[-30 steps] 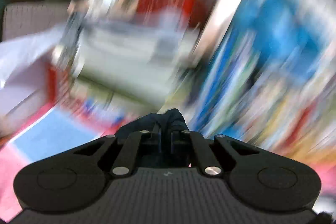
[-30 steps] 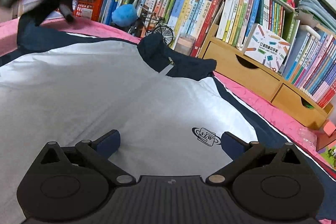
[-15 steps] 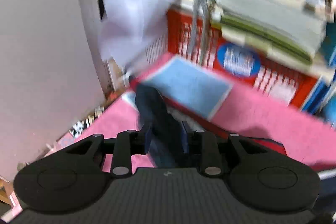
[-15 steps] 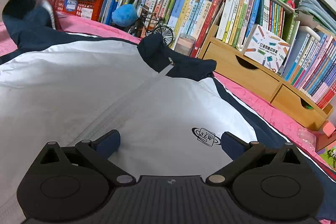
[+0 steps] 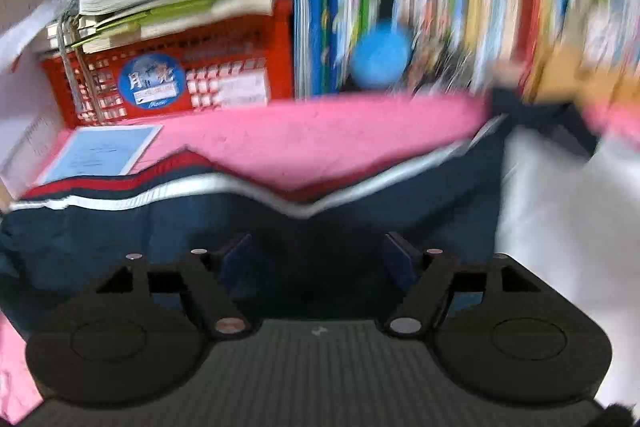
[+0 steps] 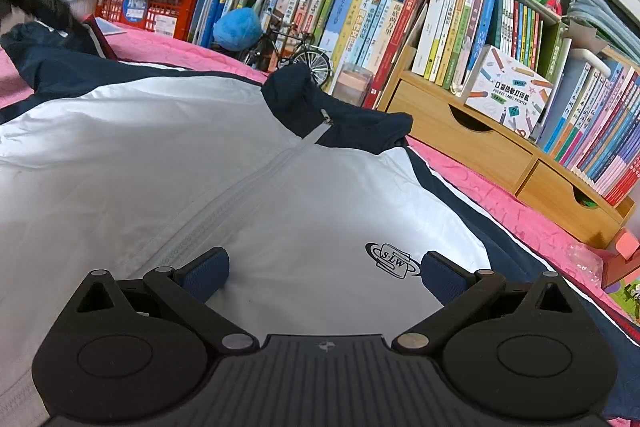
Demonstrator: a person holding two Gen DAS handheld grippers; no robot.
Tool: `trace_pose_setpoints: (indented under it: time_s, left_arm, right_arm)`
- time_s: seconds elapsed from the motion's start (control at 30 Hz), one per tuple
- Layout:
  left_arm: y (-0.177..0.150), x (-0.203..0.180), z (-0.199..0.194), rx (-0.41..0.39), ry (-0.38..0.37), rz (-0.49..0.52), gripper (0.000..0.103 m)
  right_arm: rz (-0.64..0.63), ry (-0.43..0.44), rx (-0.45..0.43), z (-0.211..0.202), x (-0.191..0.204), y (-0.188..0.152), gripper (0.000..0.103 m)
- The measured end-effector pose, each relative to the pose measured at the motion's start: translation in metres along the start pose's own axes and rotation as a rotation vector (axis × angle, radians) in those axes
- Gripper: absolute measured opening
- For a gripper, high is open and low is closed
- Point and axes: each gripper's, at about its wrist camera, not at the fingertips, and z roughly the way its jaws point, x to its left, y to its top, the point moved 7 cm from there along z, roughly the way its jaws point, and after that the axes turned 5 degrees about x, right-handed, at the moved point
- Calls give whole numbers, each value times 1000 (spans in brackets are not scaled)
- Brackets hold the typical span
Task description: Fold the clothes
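My white-and-navy zip-up track jacket (image 6: 168, 163) is lying spread flat on the pink quilted bed cover (image 6: 500, 195), collar towards the shelf of upright books (image 6: 360, 15). My left gripper (image 5: 316, 259) sits over its navy sleeve (image 5: 160, 227), jaws opening, pads not pressing it. My right gripper (image 6: 324, 273) hovers over the white chest, jaws wide, gripping nothing.

Left view motion-blurred, right sharp, fisheye-bent edges
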Motion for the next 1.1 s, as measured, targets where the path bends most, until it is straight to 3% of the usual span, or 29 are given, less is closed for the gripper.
trace_pose_setpoints:
  time_s: [0.13, 0.2, 0.27, 0.3, 0.37, 0.47, 0.6, 0.77, 0.93, 1.03, 1.1]
  left_arm:
    - [10, 50, 36, 15, 90, -220, 72]
    - [22, 75, 54, 20, 162, -261, 75]
    - [33, 90, 68, 39, 209, -300, 86]
    - [38, 97, 73, 52, 227, -332, 85]
    - [47, 101, 74, 65, 281, -370, 67]
    - [44, 102, 46, 3, 260, -380, 66]
    - [18, 105, 0, -47, 227, -357, 66]
    - [-19, 88, -27, -30, 212, -249, 70]
    - [-29, 106, -3, -5, 405, -204, 73]
    - [-12, 135, 20, 26, 593, -231, 75]
    - [0, 142, 28, 67, 659, -224, 74]
  right_arm:
    - [0, 1, -1, 1, 0, -1, 103]
    - [7, 8, 2, 2, -2, -2, 103]
    - [20, 21, 7, 3, -4, -2, 103]
    - [28, 29, 10, 4, -5, -3, 103]
    - [52, 53, 19, 7, -9, -4, 103]
    - [75, 77, 28, 9, -13, -5, 103]
    - [87, 88, 33, 9, -15, -5, 103]
    - [78, 80, 29, 8, -13, -4, 103]
    - [79, 81, 29, 8, -14, -4, 103]
    - [75, 78, 28, 8, -14, -4, 103]
    - [75, 78, 28, 8, -14, -4, 103]
